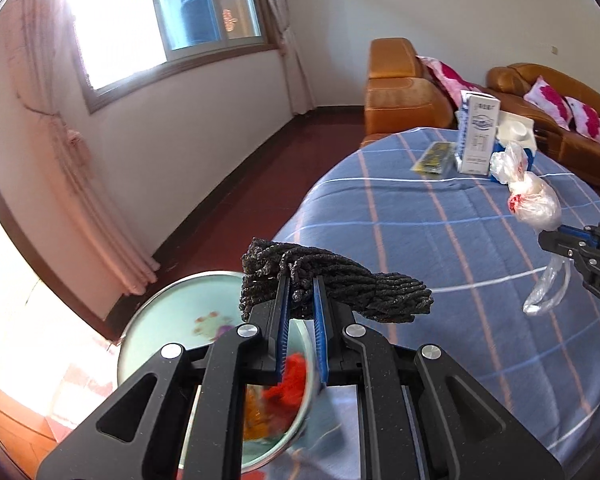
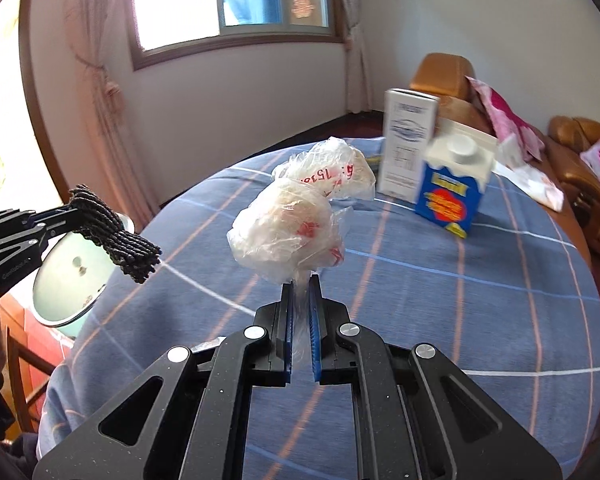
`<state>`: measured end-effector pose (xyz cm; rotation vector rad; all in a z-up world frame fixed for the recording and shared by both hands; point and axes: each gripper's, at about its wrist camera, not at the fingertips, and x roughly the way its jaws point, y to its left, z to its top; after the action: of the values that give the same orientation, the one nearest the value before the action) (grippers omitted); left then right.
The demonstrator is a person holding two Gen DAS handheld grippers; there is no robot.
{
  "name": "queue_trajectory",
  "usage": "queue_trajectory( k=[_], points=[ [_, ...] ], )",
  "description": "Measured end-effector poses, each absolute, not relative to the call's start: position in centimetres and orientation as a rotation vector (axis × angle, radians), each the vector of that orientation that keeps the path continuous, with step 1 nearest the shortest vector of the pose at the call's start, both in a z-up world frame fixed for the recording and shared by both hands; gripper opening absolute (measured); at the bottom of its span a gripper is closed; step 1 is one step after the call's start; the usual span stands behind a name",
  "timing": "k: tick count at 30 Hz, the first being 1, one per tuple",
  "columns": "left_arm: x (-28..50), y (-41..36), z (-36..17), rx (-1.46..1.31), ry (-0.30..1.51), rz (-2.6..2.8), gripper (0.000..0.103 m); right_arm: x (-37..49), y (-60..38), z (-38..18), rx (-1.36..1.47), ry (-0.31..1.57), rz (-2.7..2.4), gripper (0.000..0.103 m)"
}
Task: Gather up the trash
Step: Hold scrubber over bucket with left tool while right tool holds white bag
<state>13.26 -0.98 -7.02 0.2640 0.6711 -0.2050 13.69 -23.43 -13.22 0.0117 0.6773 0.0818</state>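
Left wrist view shows my left gripper (image 1: 302, 280) clamped narrow on a bundle of black knitted cord (image 1: 332, 282), its blue pads pressing the strands from both sides, the bundle lifted off the table and sticking out to either side of the fingers. Beneath it sits a pale green enamel basin (image 1: 172, 312) with red and orange scraps (image 1: 288, 390) inside, just beside the edge of the round table with its blue checked cloth (image 1: 440, 232). My right gripper (image 1: 556, 240) enters from the right edge, carrying a crumpled clear plastic bag (image 1: 534, 200) with red print.

From the right wrist, my right gripper (image 2: 301, 280) is nearly closed, its pads pinching the thin neck of the plastic bag (image 2: 292, 224), which bulges above the fingertips, clear of the cloth. Farther back on the table stand a tall white carton (image 2: 408, 144) and, just beside it, a blue carton with a white cap (image 2: 454, 188). The brown leather sofa (image 2: 580, 152) with pink cushions lies behind
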Motion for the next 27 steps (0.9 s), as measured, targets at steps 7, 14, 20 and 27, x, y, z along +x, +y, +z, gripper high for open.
queue_trajectory(
  k=[7, 14, 20, 27],
  points=[
    [12.3, 2.2, -6.6, 0.251, 0.655, -0.144, 0.011, 14.6, -20.6, -13.3, -0.039, 0.683, 0.125, 0.008],
    [11.7, 4.7, -6.5, 0.255, 0.650, -0.077, 0.011, 15.7, -17.6, -13.2, -0.087, 0.685, 0.197, 0.008],
    [11.6, 6.4, -6.6, 0.255, 0.659, -0.031, 0.011, 16.6, -15.1, -13.4, -0.131, 0.687, 0.255, 0.008],
    [11.3, 7.4, -6.4, 0.266, 0.659, 0.003, 0.011, 16.8, -13.0, -13.5, -0.167, 0.686, 0.300, 0.008]
  ],
)
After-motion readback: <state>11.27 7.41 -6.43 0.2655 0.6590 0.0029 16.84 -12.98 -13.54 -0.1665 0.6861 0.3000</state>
